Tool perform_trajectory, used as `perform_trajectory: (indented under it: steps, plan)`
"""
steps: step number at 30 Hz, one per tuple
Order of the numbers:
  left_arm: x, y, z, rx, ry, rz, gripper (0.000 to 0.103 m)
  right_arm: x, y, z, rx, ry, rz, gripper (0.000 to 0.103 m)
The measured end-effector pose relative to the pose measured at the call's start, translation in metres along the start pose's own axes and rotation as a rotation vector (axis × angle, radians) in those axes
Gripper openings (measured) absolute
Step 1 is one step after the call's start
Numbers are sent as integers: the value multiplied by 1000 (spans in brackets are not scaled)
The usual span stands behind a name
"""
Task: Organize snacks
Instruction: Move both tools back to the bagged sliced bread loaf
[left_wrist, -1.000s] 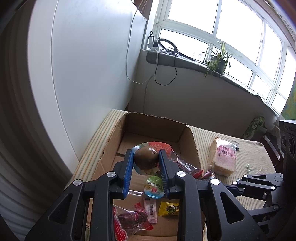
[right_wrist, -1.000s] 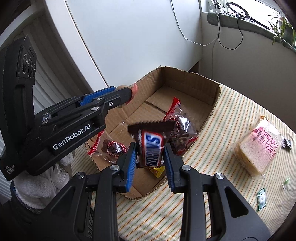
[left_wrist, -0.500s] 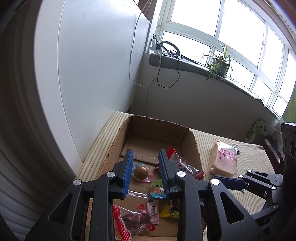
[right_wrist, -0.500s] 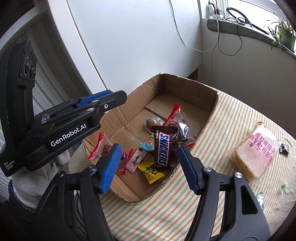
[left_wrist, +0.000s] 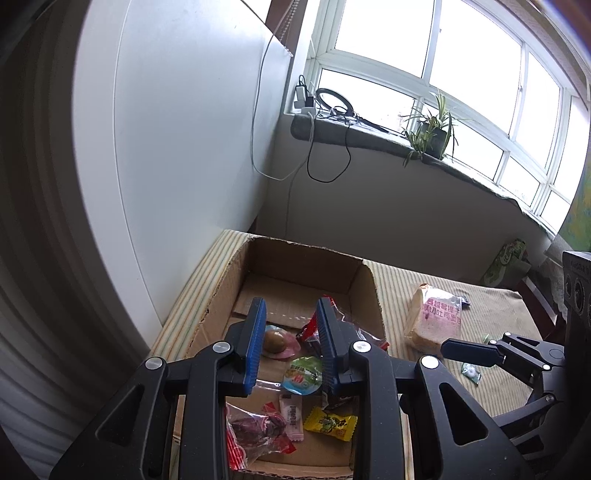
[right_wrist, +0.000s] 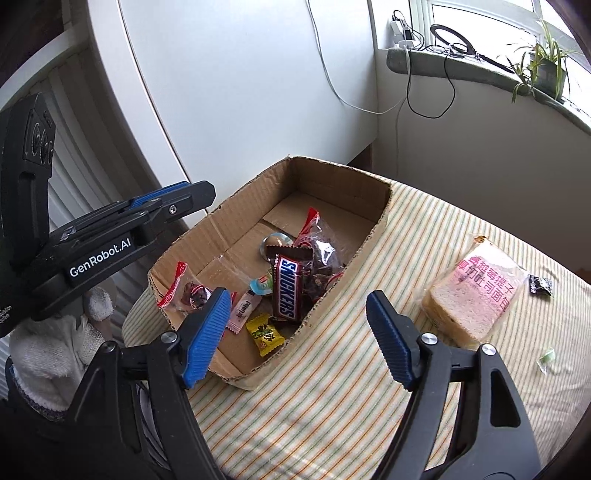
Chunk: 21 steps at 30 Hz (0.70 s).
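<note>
The snacks lie in the cardboard box (right_wrist: 373, 206) on the striped bench (right_wrist: 369, 369). The chocolate bar (right_wrist: 287, 291) leans on a clear bag of dark candy (right_wrist: 323, 258), its long axis running from the near box wall up toward the far corner, the printed name reading along it. The right gripper (right_wrist: 295, 339) hangs above the near rim, jaws wide apart and empty. The left gripper (left_wrist: 290, 347) hangs over the box, jaws apart, holding nothing. A wrapped bread slice (right_wrist: 476, 295) lies outside on the bench.
</note>
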<state>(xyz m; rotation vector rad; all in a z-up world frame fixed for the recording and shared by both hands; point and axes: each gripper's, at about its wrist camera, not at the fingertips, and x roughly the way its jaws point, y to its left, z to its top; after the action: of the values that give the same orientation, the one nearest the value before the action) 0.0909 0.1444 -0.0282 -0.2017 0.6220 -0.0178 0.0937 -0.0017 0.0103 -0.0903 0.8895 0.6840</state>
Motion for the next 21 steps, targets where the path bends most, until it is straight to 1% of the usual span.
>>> perform_trajectory:
  steps: [4, 8, 10, 14, 21]
  plan:
    - [-3, -10, -1, 6, -4, -15, 27, -15, -10, -5, 2, -34, -23, 78]
    - [-5, -22, -4, 15, 0, -37, 27, -24, -29, -14, 30, -23, 1, 78]
    - [-6, -31, -6, 24, 2, -53, 27, -30, -42, -23, 50, -26, -9, 78]
    - [-6, -51, -12, 44, 10, -86, 27, -45, -75, -42, 96, -19, -60, 78]
    - [-2, -89, -26, 71, 40, -156, 27, -82, -148, -69, 236, -48, -144, 78]
